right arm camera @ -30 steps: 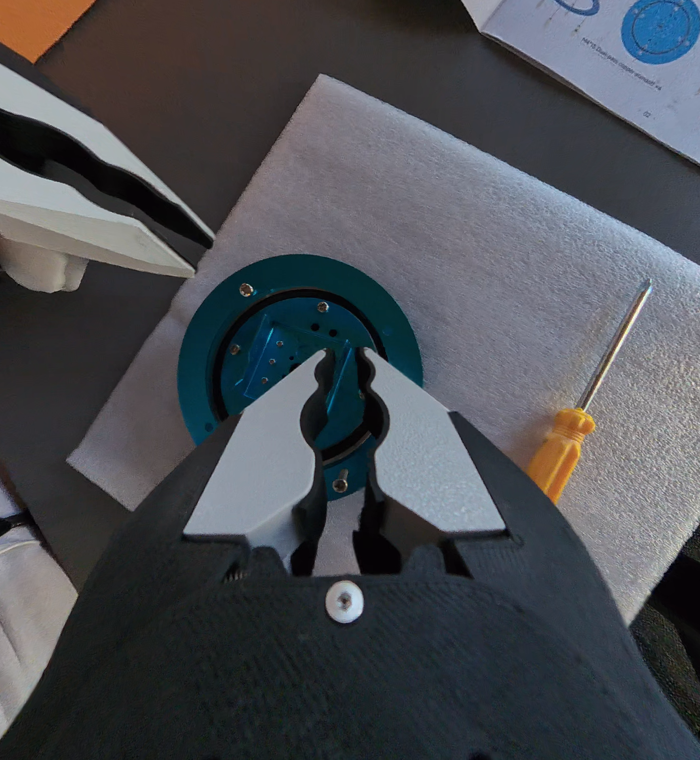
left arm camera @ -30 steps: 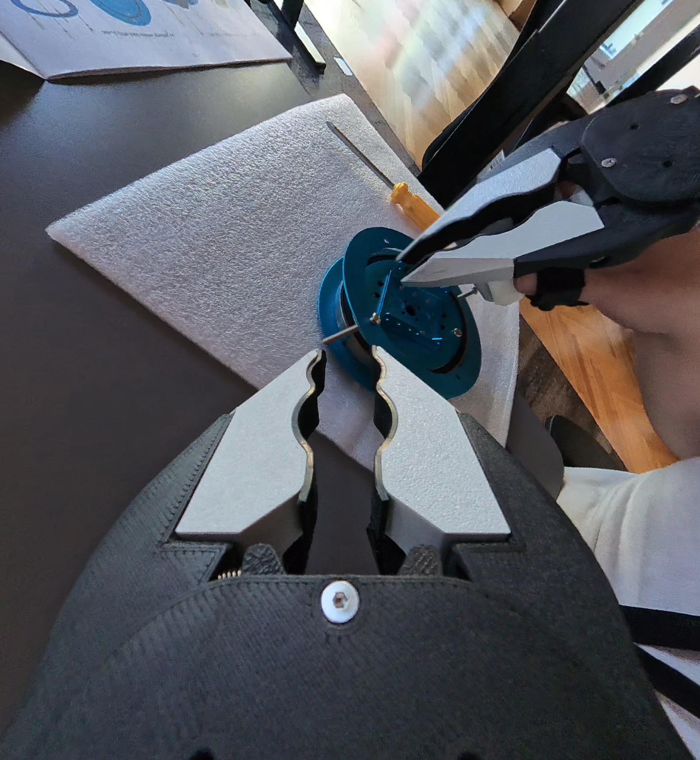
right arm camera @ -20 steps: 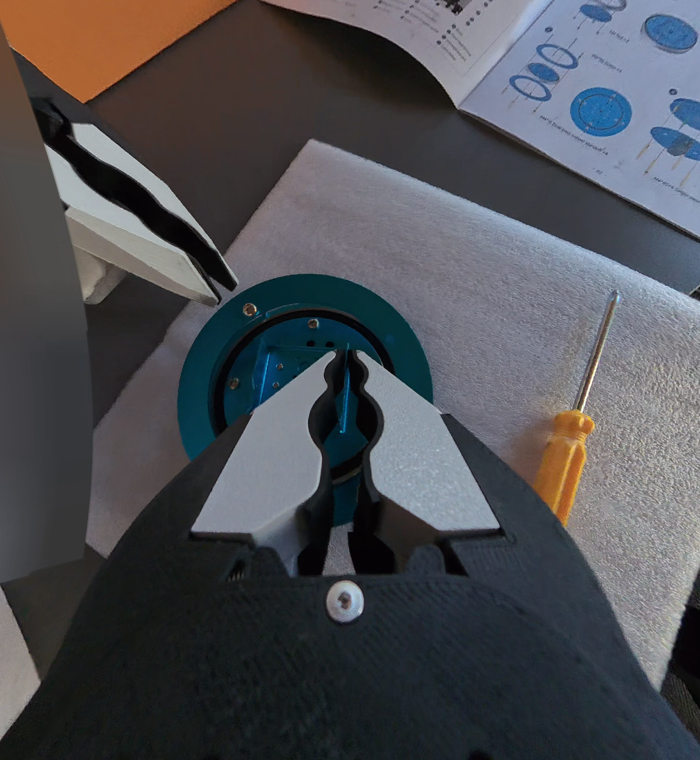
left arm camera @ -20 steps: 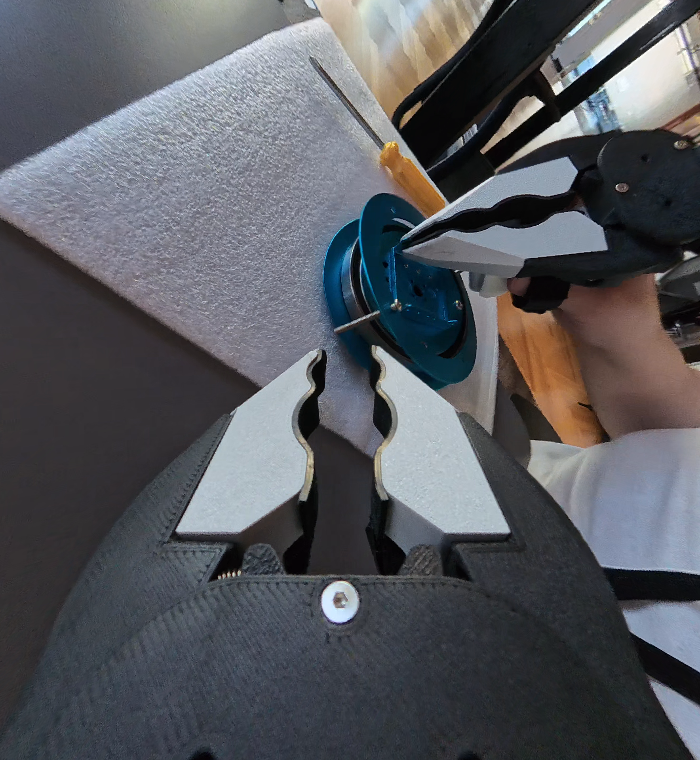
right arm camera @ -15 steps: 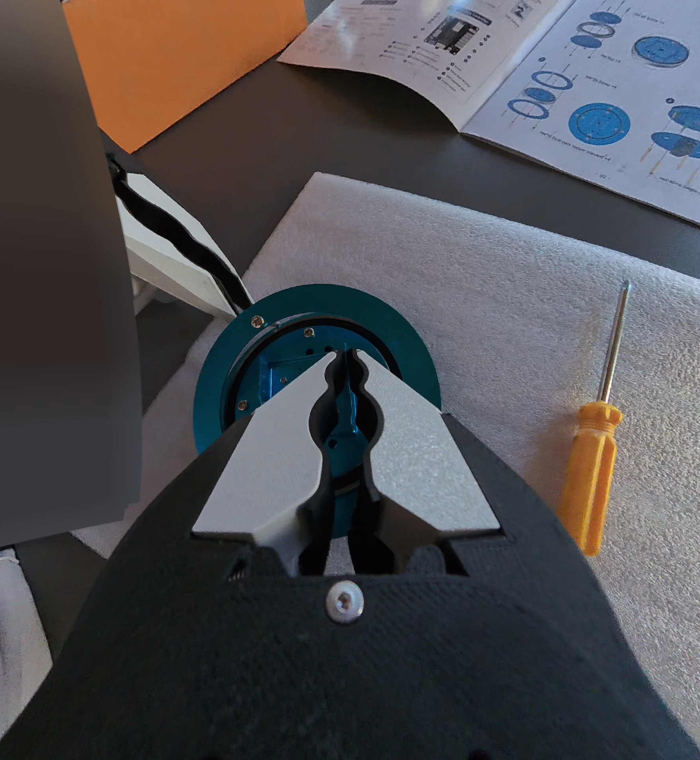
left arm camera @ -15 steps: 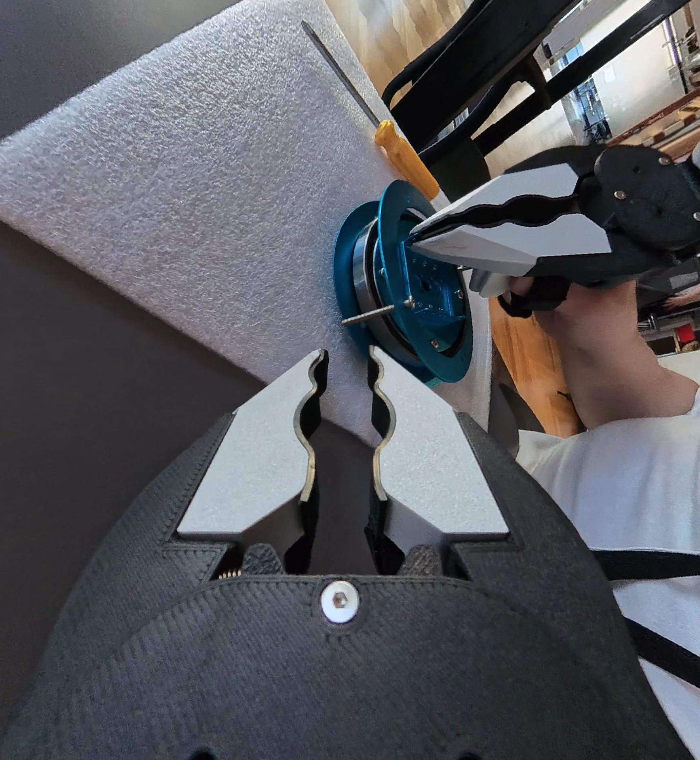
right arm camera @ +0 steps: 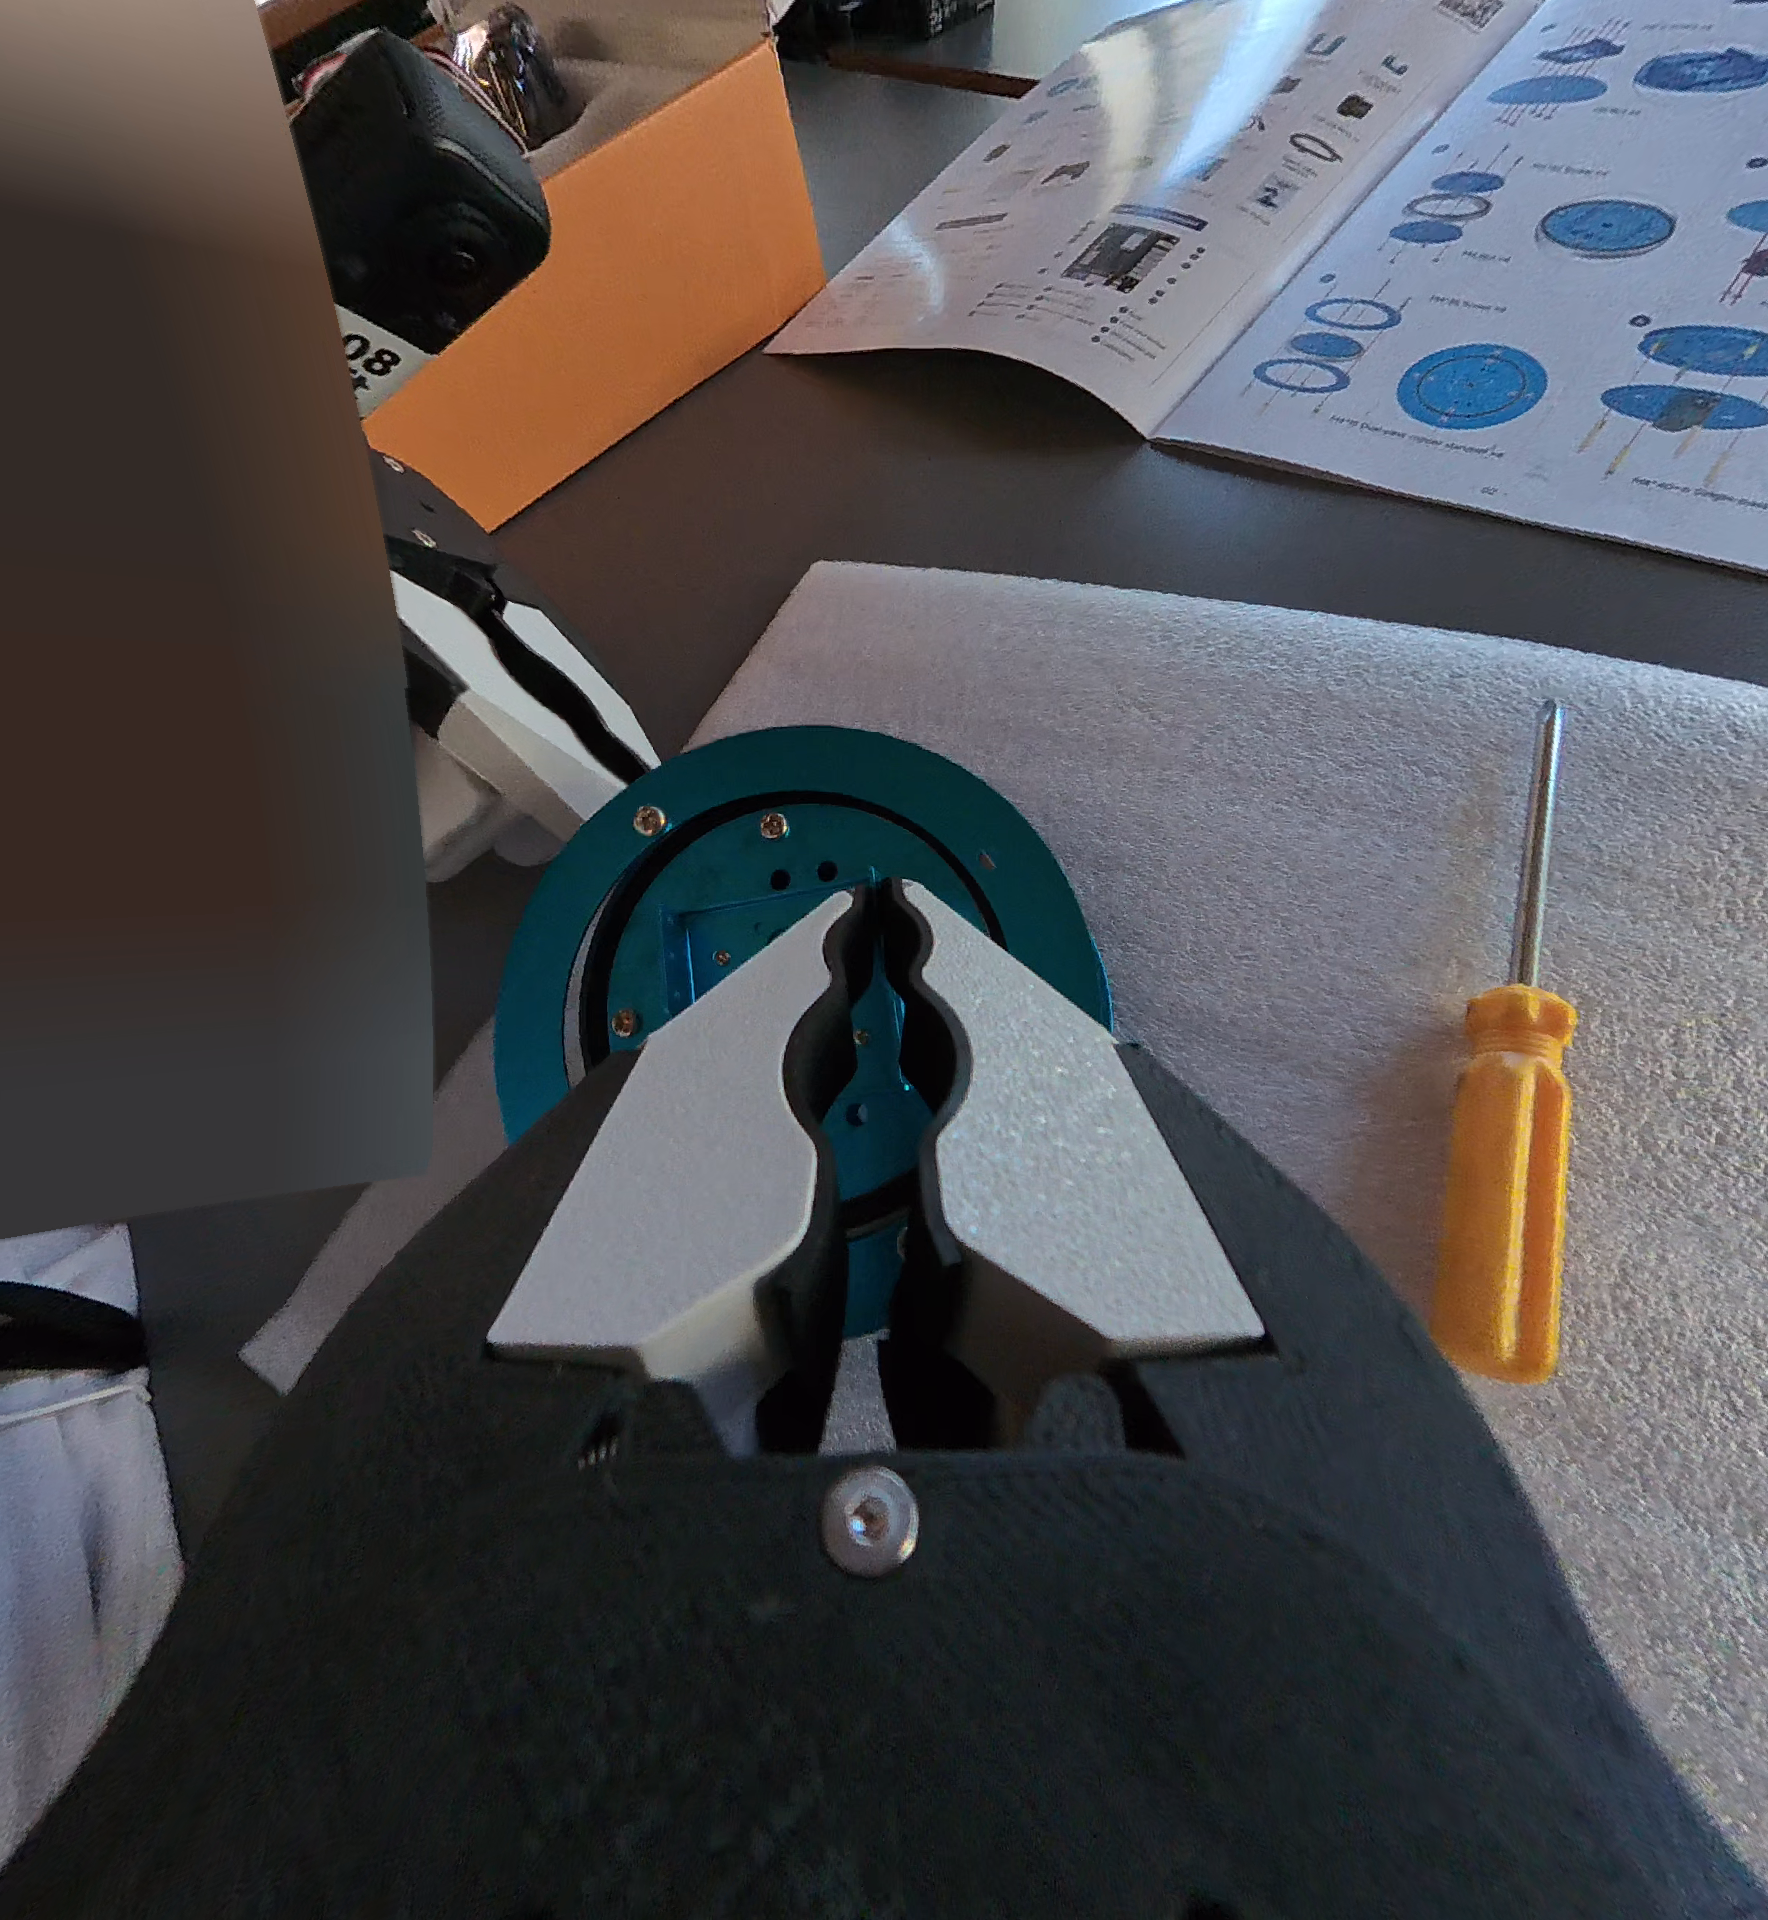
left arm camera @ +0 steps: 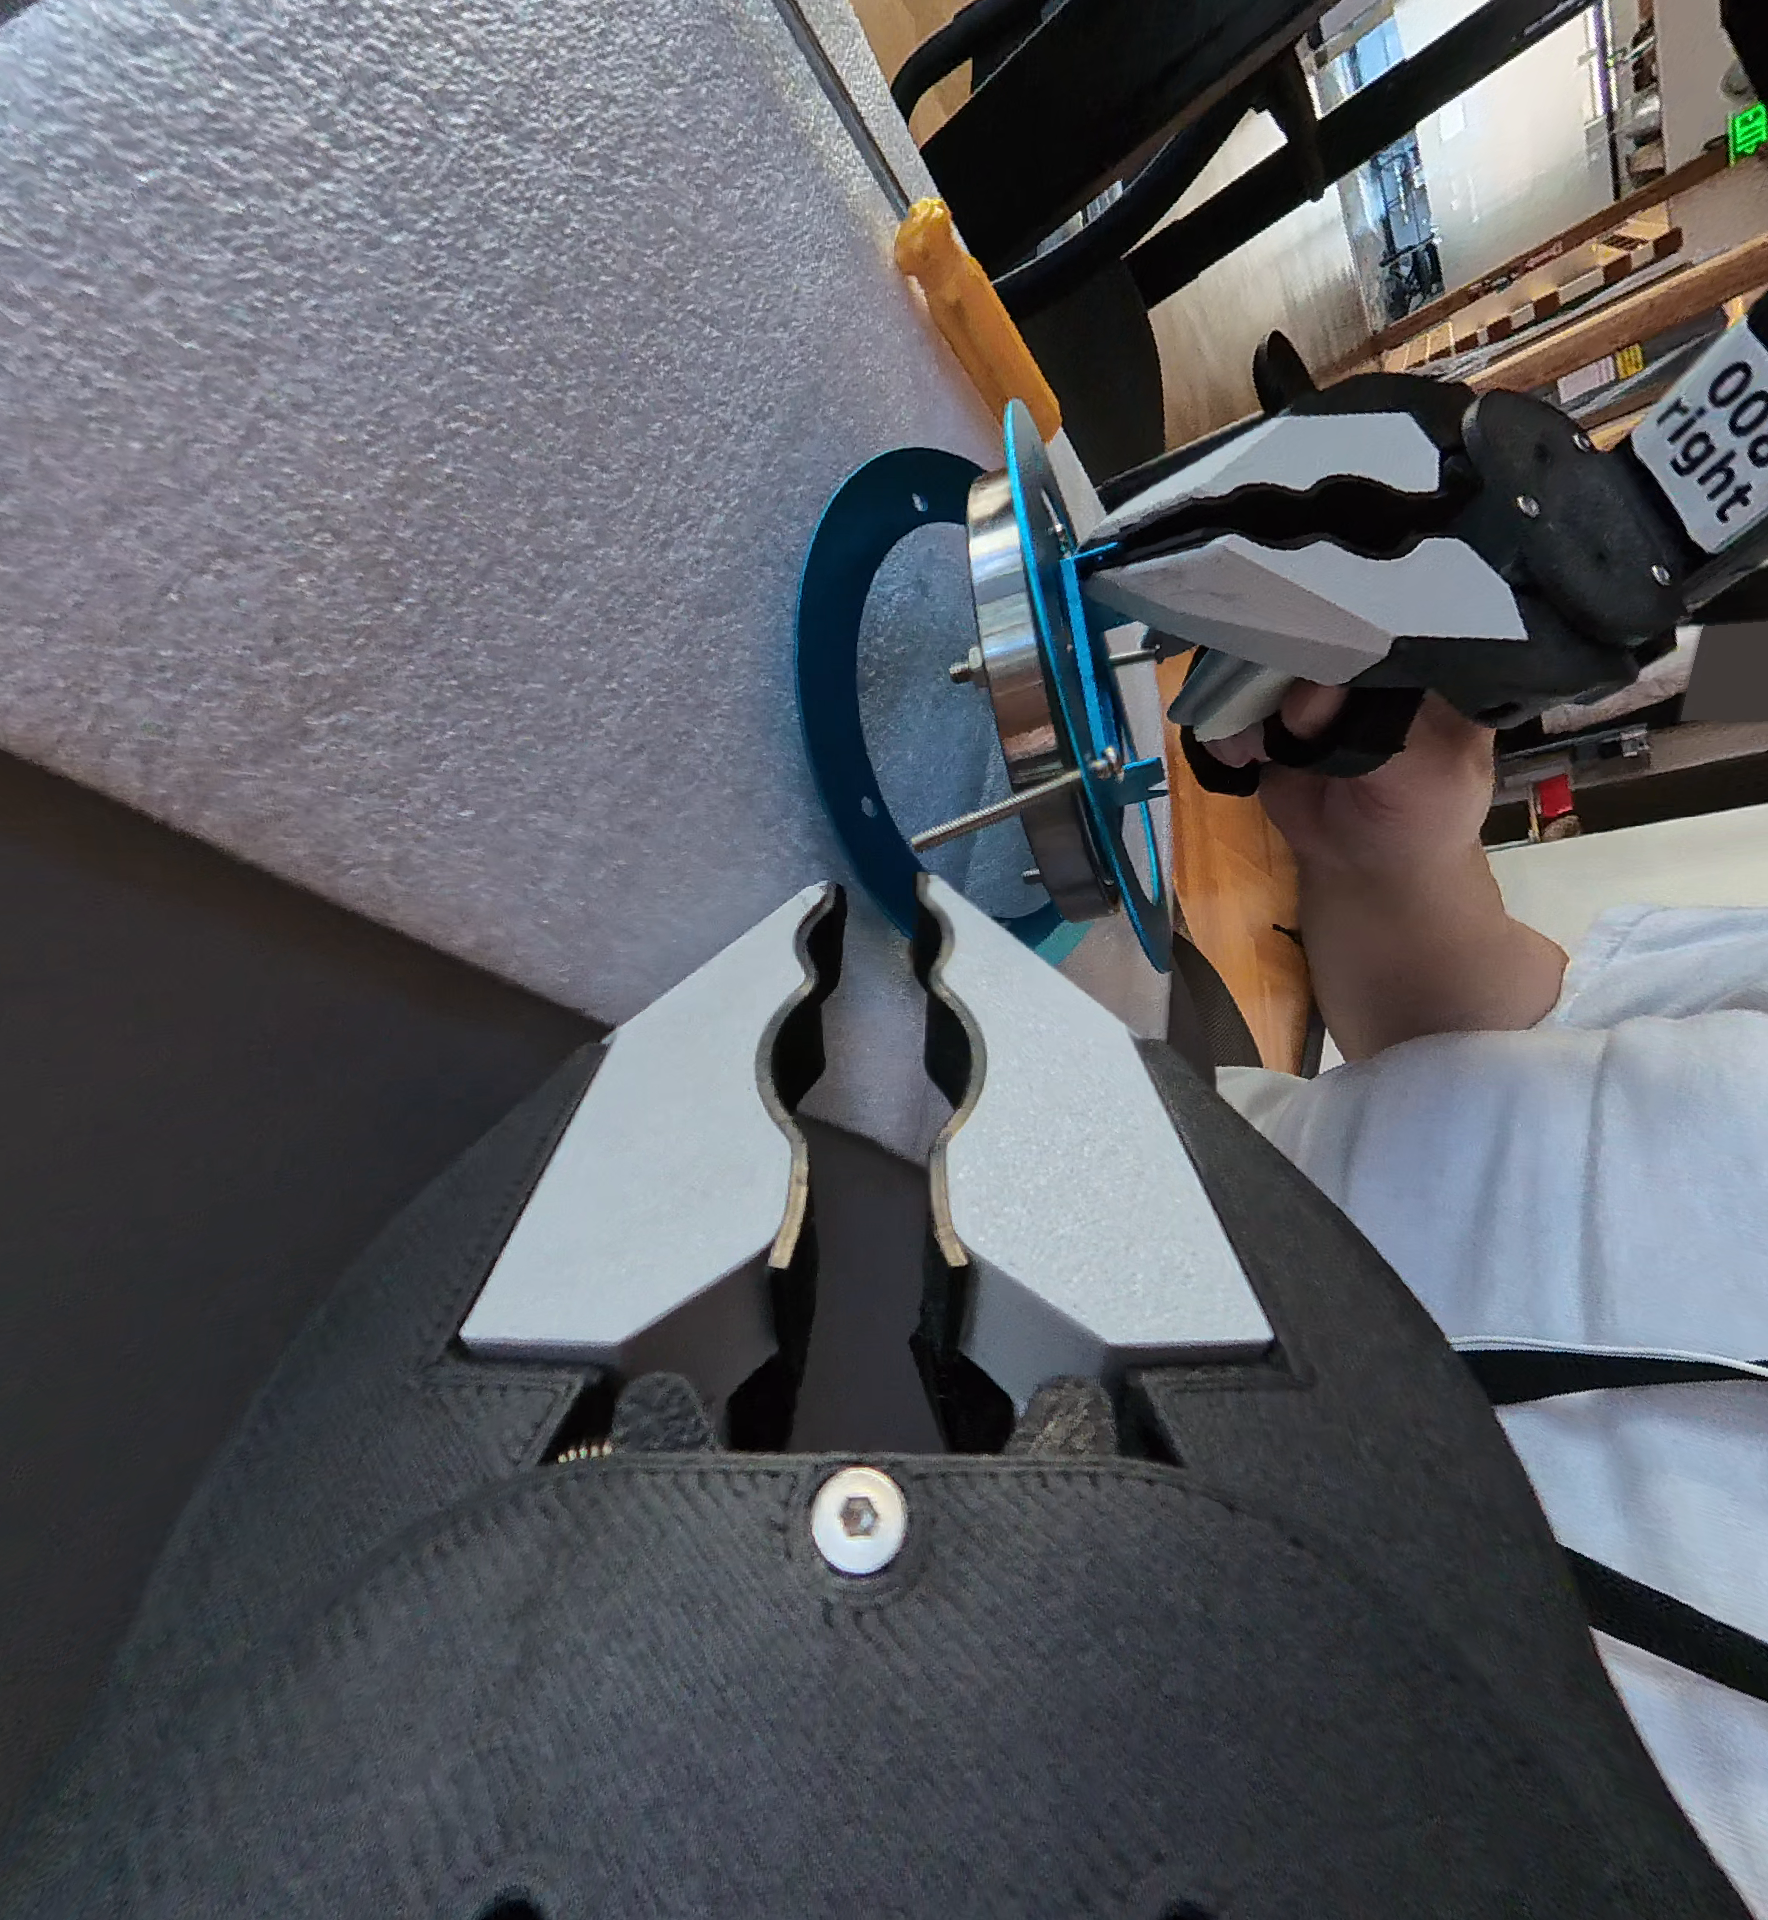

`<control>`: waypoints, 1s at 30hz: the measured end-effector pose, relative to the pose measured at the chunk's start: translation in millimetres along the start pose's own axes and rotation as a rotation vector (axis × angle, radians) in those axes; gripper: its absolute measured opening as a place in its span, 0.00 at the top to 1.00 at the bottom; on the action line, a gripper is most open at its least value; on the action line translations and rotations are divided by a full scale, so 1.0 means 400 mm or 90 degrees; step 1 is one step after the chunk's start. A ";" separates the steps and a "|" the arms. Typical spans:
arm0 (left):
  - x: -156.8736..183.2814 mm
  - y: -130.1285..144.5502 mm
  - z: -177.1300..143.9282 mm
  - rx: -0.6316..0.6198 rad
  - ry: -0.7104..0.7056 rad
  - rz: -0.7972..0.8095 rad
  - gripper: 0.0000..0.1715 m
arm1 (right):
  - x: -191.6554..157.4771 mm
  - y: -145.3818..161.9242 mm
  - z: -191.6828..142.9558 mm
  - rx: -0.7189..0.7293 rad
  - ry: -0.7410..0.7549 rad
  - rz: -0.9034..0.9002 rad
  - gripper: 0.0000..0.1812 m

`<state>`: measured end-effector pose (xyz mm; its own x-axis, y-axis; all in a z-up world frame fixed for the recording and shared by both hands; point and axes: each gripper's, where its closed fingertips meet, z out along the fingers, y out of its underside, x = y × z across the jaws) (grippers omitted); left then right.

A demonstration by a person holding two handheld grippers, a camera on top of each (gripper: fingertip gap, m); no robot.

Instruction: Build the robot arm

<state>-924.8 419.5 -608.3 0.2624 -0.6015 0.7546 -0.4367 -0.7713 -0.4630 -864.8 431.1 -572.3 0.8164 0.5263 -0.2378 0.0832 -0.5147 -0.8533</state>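
Blue round metal turntable assembly point(left arm camera: 1056, 675) has come up off its flat blue ring point(left arm camera: 838, 665) on the white foam sheet point(left arm camera: 340, 416), pinched in my right gripper point(right arm camera: 875, 899); my left gripper point(left arm camera: 875, 899) hovers spread, empty.

Bright daylight from the windows point(left arm camera: 1503, 156) – glare on the booklet point(right arm camera: 1171, 62), edges bowed, sharp focus.
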 end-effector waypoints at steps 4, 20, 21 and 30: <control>-0.002 -0.001 0.006 -0.009 0.003 -0.019 0.95 | -0.001 0.000 -0.004 0.009 -0.010 0.006 1.00; 0.013 -0.011 0.039 -0.055 0.049 -0.077 0.94 | 0.016 0.000 -0.021 0.037 -0.029 0.047 1.00; 0.012 -0.011 0.041 -0.057 0.044 -0.075 0.95 | 0.018 0.000 -0.021 0.034 -0.027 0.046 1.00; 0.006 -0.021 0.052 -0.037 0.047 -0.092 0.99 | 0.036 0.000 -0.027 0.044 -0.027 0.093 1.00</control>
<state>-902.5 420.1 -612.3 0.2634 -0.4660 0.8447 -0.4480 -0.8345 -0.3207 -846.7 431.3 -570.8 0.7919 0.4782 -0.3797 -0.0756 -0.5402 -0.8381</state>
